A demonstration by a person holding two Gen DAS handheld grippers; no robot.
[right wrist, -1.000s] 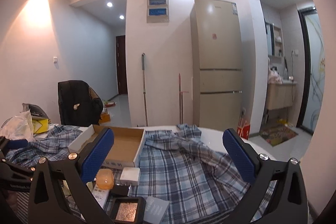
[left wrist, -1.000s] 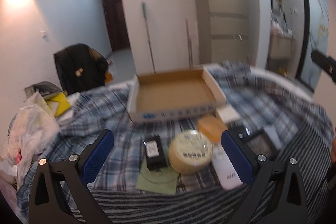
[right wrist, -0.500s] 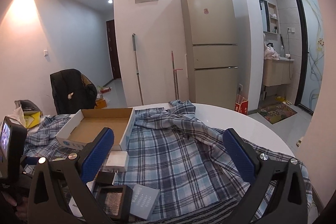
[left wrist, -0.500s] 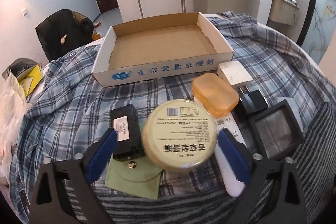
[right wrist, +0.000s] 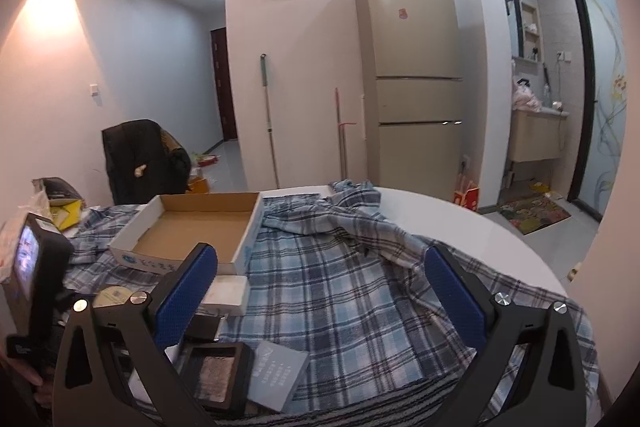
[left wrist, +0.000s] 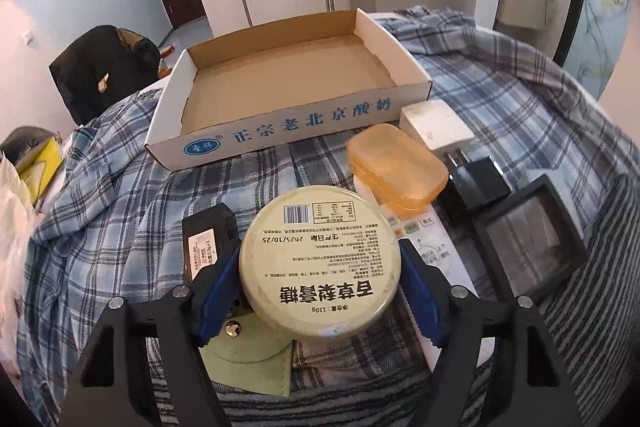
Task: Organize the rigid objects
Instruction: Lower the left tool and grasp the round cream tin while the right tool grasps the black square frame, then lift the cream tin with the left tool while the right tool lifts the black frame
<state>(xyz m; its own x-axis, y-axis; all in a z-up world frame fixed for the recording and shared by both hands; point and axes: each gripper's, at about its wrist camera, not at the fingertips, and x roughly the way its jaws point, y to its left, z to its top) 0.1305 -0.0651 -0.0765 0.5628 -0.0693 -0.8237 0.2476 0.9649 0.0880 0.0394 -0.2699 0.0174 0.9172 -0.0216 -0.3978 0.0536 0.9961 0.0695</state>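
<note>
A round cream tin (left wrist: 320,259) with a printed label stands on the plaid cloth. My left gripper (left wrist: 318,249) points down over it, its jaws closing, and the blue pads (left wrist: 218,279) lie against both sides of the tin. Behind it sits an empty shallow cardboard box (left wrist: 288,133). An orange case (left wrist: 396,171), a white box (left wrist: 436,123), a black charger (left wrist: 476,183) and a black framed box (left wrist: 528,239) lie to the right. My right gripper (right wrist: 320,275) hangs open over bare cloth, holding nothing; the cardboard box (right wrist: 152,259) is to its left.
A black battery pack (left wrist: 204,239) and a green pouch (left wrist: 248,351) lie left of the tin, and a white remote (left wrist: 432,247) lies right of it. A grey booklet (right wrist: 280,371) lies near the front edge. Bags (left wrist: 24,179) crowd the table's left side.
My left gripper came down and forward over the tin, and its jaws narrowed from wide apart to flush with the tin's sides. The right gripper dipped slightly.
</note>
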